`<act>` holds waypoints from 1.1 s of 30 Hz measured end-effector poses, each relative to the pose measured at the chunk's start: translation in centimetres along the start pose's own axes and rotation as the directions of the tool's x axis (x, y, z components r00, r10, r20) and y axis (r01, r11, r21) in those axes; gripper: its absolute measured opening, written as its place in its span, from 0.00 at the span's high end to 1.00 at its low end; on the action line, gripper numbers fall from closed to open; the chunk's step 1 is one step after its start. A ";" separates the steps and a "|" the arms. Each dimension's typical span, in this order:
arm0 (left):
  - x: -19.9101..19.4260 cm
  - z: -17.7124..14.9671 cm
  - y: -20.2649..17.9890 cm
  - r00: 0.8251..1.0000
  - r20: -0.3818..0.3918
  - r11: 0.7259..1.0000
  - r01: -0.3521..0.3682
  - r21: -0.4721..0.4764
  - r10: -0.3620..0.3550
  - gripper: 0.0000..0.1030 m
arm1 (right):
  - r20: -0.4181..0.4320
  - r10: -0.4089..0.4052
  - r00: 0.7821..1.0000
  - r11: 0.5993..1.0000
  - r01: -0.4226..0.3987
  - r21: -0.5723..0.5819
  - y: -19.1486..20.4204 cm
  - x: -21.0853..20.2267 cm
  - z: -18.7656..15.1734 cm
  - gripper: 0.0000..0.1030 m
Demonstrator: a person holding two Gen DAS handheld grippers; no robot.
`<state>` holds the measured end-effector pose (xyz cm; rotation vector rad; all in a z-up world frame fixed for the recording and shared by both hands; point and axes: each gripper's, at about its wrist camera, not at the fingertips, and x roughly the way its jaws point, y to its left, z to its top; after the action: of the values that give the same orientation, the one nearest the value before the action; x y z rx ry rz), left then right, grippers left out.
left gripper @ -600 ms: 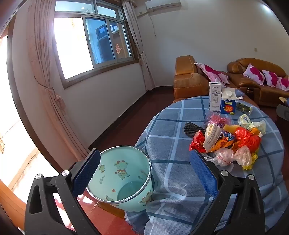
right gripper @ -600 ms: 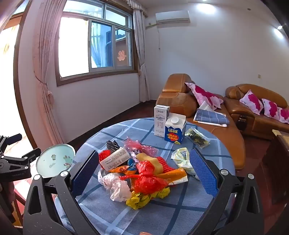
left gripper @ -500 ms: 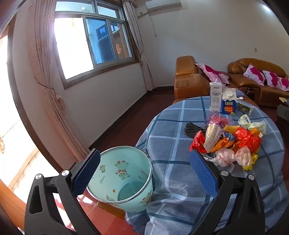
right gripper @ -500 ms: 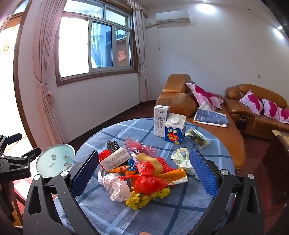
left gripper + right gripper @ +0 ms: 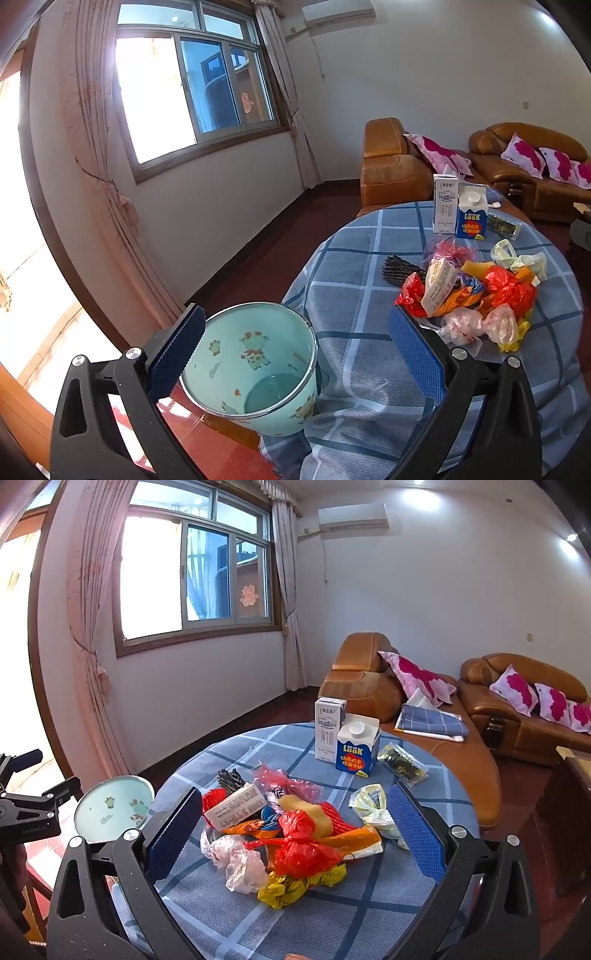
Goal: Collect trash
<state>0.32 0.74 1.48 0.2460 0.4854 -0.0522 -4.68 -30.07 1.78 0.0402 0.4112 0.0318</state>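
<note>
A heap of crumpled wrappers and plastic bags [image 5: 284,842] sits on a round table [image 5: 369,915] draped in a blue checked cloth, framed between the wide-spread, empty jaws of the right gripper [image 5: 291,834], which hovers above without touching anything. Off the table's left edge, the left gripper [image 5: 295,350] — equally spread and holding nothing — looks down into a pale green pail [image 5: 255,373] printed with cartoon giraffes, standing beside the table and below its top; the pail looks empty, so collection appears not yet begun. Two cartons, a white milk box [image 5: 328,729] and a blue one [image 5: 356,749], stand upright at the far side, well apart from the heap, with a dark snack packet [image 5: 402,764] and a pale yellow bag [image 5: 371,806] nearby. The risk lies in the material: thin film is likely to slip or tear from flat pads, and a pinch into the tangled pile could drag neighbouring pieces along and scatter them over the cloth's edge onto the red floor. The pail's mouth is narrow beside the hanging cloth — a loose drop could miss it. Open cloth lies near the viewer and to the right of the heap, giving room to approach; the cartons crowd only the far rim.
</note>
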 end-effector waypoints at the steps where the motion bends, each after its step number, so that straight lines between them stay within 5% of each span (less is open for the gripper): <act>1: -0.1 -0.6 -0.2 1.000 0.007 1.000 -0.006 -0.007 0.006 0.06 | 0.000 0.000 1.000 1.000 0.000 0.000 0.0 0.0 0.0 0.04; 33: -0.1 -0.7 0.5 1.000 0.012 1.000 -0.023 -0.021 0.023 0.06 | 0.005 0.000 1.000 1.000 0.000 -0.005 0.1 -0.5 0.2 0.05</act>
<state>-0.05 1.44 1.01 0.2310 0.4704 -0.0262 -5.06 -30.05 2.21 0.0349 0.4058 0.0326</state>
